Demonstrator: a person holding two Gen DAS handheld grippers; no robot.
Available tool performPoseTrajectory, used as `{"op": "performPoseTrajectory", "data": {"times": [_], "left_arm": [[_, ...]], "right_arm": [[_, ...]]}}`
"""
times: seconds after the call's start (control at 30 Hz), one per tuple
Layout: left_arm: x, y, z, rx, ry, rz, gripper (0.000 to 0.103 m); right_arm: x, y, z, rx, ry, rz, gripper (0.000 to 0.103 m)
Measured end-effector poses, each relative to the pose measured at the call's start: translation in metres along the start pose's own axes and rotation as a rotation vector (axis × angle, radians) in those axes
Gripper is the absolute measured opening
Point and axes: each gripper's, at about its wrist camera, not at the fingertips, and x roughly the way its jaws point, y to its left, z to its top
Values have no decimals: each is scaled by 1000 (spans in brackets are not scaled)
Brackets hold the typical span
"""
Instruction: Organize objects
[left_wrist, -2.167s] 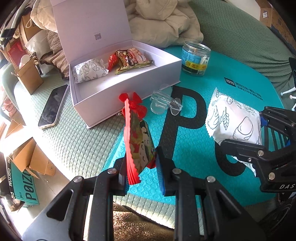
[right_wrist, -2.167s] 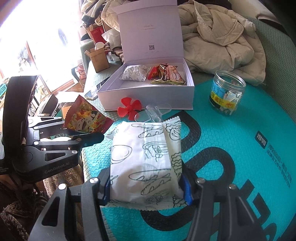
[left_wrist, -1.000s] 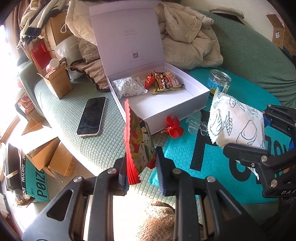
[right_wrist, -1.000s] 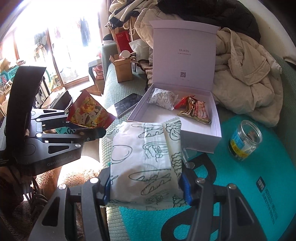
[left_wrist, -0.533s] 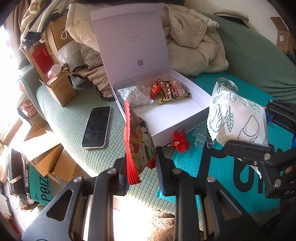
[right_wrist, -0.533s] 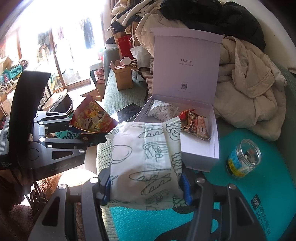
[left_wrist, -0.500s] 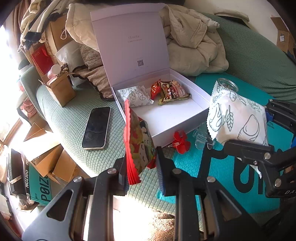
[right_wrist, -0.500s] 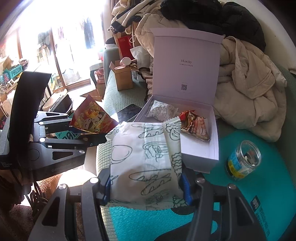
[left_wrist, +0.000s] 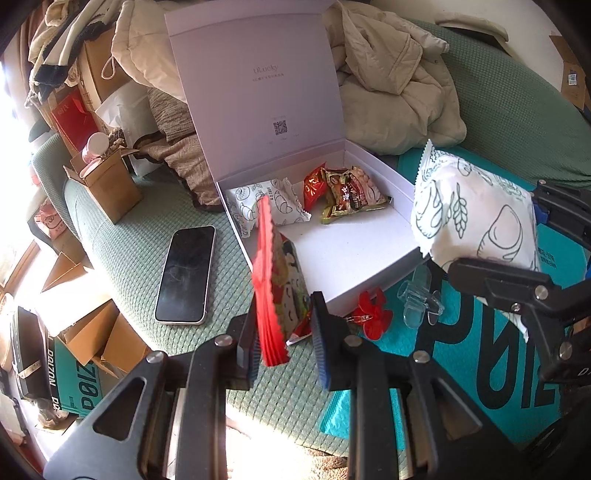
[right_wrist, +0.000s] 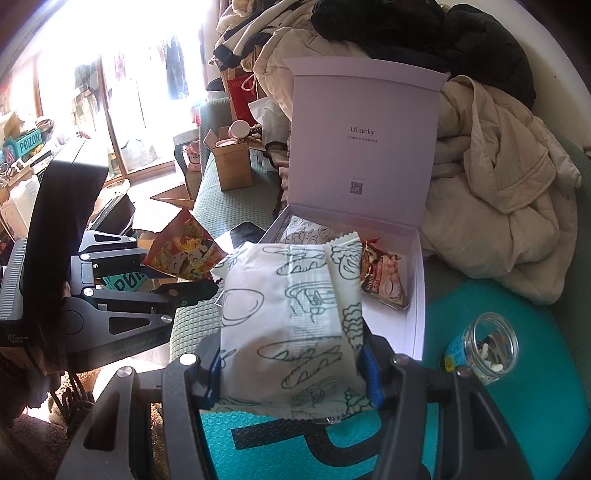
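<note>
My left gripper (left_wrist: 284, 332) is shut on a red snack packet (left_wrist: 279, 280), held on edge just in front of the open white box (left_wrist: 354, 251). My right gripper (right_wrist: 291, 373) is shut on a white bread packet (right_wrist: 295, 314) with green drawings, lifted over the box's near corner. In the left wrist view that white bread packet (left_wrist: 476, 214) hangs at the right. The box holds a small white packet (left_wrist: 266, 206) and red and brown snack packets (left_wrist: 343, 194); its lid (left_wrist: 258, 85) stands upright behind.
A black phone (left_wrist: 184, 275) lies on the green sofa left of the box. A red hair clip (left_wrist: 373, 314) and a clear clip (left_wrist: 419, 299) lie on the teal mat (left_wrist: 480, 354). A glass jar (right_wrist: 484, 349) stands at right. Beige jacket (left_wrist: 391, 85) and cardboard boxes (left_wrist: 107, 184) crowd behind.
Both grippers have moved closer to the open box with their packets still held. The box now looks larger and nearer, and the white packet hangs over its right corner.
</note>
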Motion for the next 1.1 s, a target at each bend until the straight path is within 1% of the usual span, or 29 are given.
{"op": "performPoseTrajectory", "data": {"times": [0.4,0.8,1.0,1.1], "left_arm": [[40,-2,18,5,44,-19,22],[75,-1,37,22,62,-31,22],[93,0,43,34,68,-23,22],[101,0,45,37,71,-31,22]], "right_arm": [[27,-25,11,6,10,-7,59],[57,-45,20,10,15,-18,59],[72,-55,22,12,17,-25,59],[80,-58,22,9,21,-20,59]]}}
